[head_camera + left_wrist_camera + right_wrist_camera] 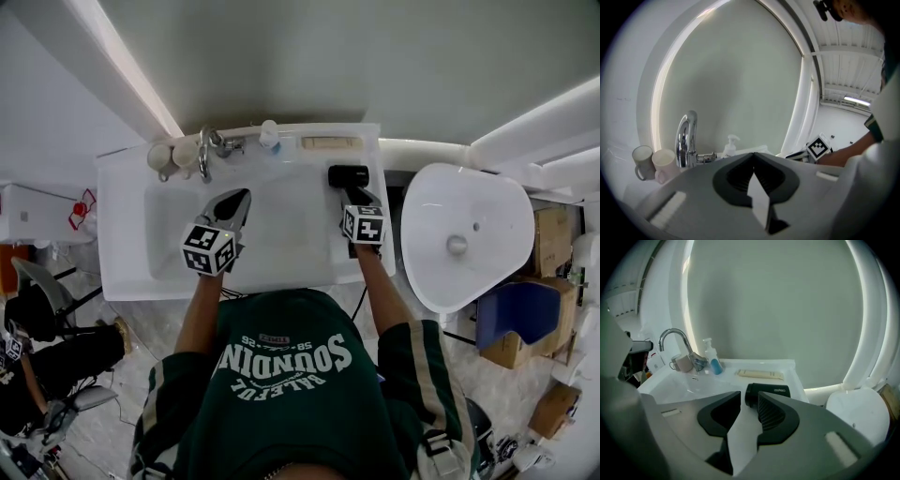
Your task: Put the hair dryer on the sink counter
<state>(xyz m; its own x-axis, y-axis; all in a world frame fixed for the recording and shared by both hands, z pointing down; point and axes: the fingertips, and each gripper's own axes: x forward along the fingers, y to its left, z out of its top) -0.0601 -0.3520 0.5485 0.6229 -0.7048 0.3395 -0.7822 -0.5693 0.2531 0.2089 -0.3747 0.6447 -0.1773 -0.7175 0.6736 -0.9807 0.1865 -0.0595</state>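
Note:
The black hair dryer [348, 175] lies on the right ledge of the white sink counter [364, 262], beside the basin. My right gripper [360, 201] sits just behind it. In the right gripper view the hair dryer [774, 391] rests just past the tips of the right gripper [749, 395], whose jaws stand apart with only white counter showing between them. My left gripper [236, 202] hovers over the basin with its jaws together and empty. In its own view the left gripper [753, 155] points at the mirror wall.
A chrome faucet [203, 155], two cups [161, 156], a pump bottle [269, 137] and a beige tube [330, 142] line the counter's back edge. A white toilet [464, 234] stands right of the sink, with cardboard boxes [551, 239] beyond. A person [37, 352] sits at the lower left.

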